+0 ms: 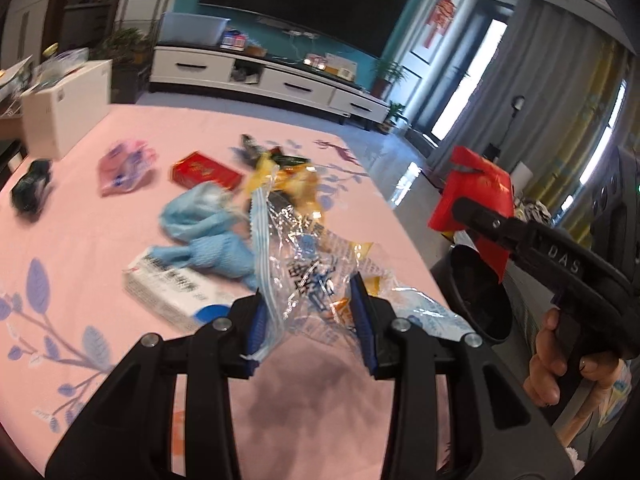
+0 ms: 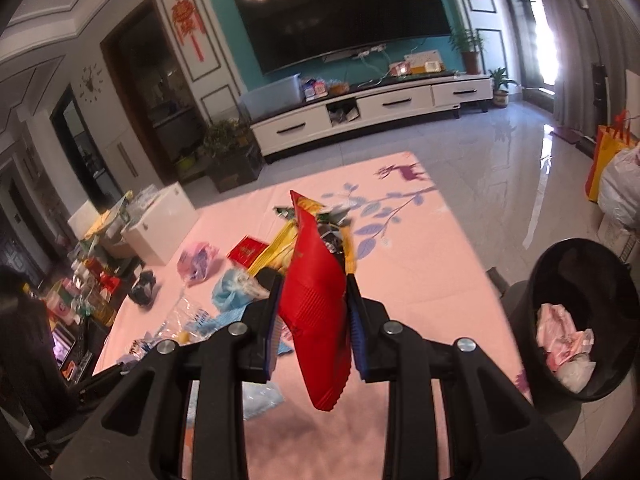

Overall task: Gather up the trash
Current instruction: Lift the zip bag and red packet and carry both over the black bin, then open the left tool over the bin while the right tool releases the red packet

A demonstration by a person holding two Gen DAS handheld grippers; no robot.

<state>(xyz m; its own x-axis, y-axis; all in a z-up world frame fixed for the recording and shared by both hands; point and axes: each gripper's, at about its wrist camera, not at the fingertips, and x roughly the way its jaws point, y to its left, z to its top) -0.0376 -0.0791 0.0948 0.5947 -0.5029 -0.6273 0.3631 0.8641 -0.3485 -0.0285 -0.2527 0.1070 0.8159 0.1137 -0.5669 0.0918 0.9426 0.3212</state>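
Note:
My left gripper (image 1: pixel 310 320) stands open around a clear plastic wrapper with blue print (image 1: pixel 308 272) on the pink table; the blue pads are apart on either side of it. My right gripper (image 2: pixel 312 324) is shut on a red wrapper (image 2: pixel 320 312) and holds it above the table. In the left wrist view the red wrapper (image 1: pixel 472 200) hangs above the black trash bin (image 1: pixel 480 292). The bin (image 2: pixel 580 320) stands off the table's right edge and holds crumpled pink and white trash.
On the pink tablecloth (image 1: pixel 120 208) lie blue cloth pieces (image 1: pixel 208 236), a white box (image 1: pixel 168 288), a red box (image 1: pixel 206 170), a pink packet (image 1: pixel 124 166), yellow wrappers (image 1: pixel 292 184) and a black object (image 1: pixel 32 188). A white carton (image 1: pixel 64 108) stands at the far left.

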